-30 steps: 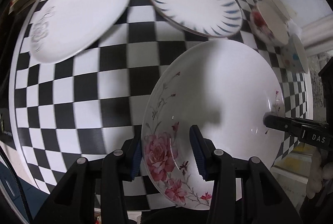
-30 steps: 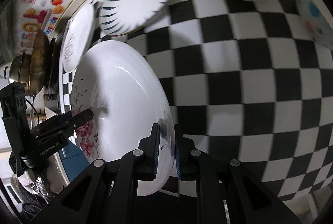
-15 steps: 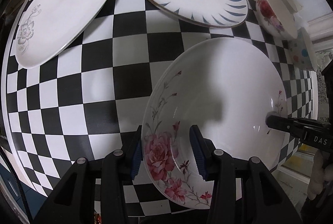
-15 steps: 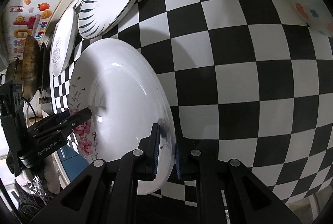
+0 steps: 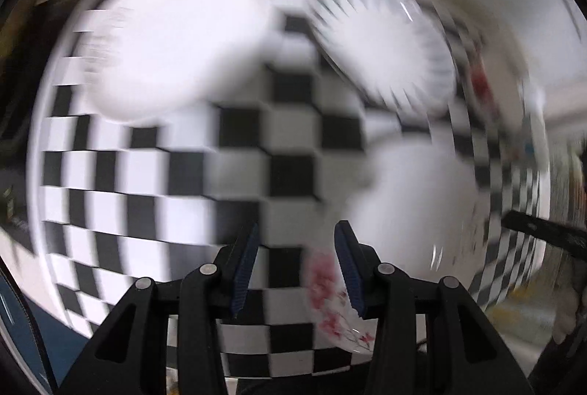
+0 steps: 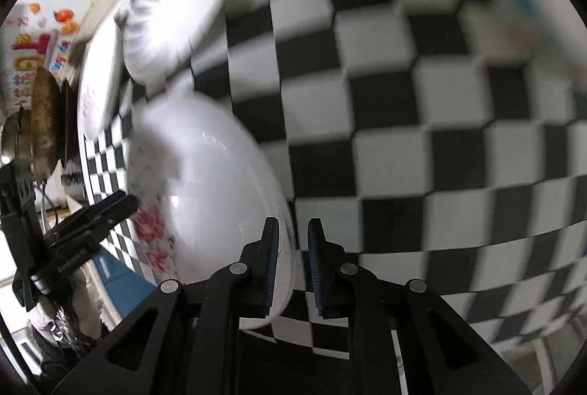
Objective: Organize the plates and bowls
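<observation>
We find the rose plate (image 6: pixel 205 182) rim between our right gripper (image 6: pixel 291 266) jaws, clenched; left gripper (image 5: pixel 297 270) jaws released, rim just right.

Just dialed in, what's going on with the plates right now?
A person with two hand-held grippers is sorting dishes on a checkered table. The right hand-held gripper has the rim of the rose-patterned plate between its fingers, with a little gap showing. The left hand-held gripper is open, the plate's rim at its right finger. A blue-striped plate and a plain white plate lie farther back. Both views are motion-blurred.
</observation>
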Demonstrator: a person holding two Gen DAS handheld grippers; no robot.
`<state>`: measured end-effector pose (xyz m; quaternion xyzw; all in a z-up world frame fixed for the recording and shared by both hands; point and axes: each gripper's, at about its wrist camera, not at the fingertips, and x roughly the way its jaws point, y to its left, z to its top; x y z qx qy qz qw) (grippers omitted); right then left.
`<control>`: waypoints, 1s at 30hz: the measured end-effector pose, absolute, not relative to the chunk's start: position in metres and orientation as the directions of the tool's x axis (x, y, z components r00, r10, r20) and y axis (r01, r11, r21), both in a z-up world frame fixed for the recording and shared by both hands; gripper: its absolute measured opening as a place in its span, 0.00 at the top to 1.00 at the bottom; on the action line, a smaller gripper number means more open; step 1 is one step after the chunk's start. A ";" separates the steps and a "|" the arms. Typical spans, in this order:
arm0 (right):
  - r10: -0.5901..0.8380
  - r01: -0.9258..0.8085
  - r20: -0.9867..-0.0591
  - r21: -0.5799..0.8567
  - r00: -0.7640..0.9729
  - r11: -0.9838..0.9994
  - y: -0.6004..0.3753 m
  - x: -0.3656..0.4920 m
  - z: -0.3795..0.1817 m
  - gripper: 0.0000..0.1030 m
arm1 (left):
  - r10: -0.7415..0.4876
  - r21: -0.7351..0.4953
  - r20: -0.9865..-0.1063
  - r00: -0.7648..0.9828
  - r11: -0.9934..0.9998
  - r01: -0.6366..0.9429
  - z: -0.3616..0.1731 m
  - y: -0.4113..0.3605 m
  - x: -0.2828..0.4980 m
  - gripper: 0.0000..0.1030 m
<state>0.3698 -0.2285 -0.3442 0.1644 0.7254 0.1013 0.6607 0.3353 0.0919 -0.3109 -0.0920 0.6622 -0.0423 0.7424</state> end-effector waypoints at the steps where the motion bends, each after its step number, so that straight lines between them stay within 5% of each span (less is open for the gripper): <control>1: 0.374 0.076 -0.926 0.370 -0.045 0.926 -0.225 0.377 -0.327 0.76 | -0.191 -0.210 -0.970 0.150 0.970 -0.124 -0.301 0.113 0.339 0.60; 6: 0.470 -0.158 -0.882 0.461 0.027 0.873 -0.147 0.443 -0.268 0.55 | -0.209 -0.267 -0.957 0.199 0.903 -0.338 -0.299 0.188 0.359 0.59; 15: 0.481 -0.325 -0.872 0.483 -0.091 0.813 0.021 0.600 -0.337 0.55 | -0.197 -0.271 -0.962 0.189 0.777 -0.568 -0.347 0.274 0.391 0.60; 20: 0.419 -0.334 -0.885 0.465 -0.202 0.820 0.067 0.644 -0.389 0.61 | -0.204 -0.267 -0.964 0.172 0.763 -0.589 -0.366 0.292 0.412 0.60; 24: 0.384 -0.348 -0.886 0.457 -0.260 0.819 0.076 0.644 -0.411 0.78 | -0.189 -0.258 -0.966 0.178 0.779 -0.572 -0.371 0.292 0.425 0.63; 25: 0.376 -0.350 -0.885 0.456 -0.275 0.818 0.079 0.643 -0.416 0.83 | -0.195 -0.267 -0.963 0.187 0.786 -0.558 -0.370 0.292 0.429 0.71; 30: 0.390 -0.359 -0.884 0.462 -0.258 0.811 0.074 0.638 -0.417 0.84 | -0.155 -0.227 -0.972 0.175 0.804 -0.550 -0.367 0.293 0.435 0.71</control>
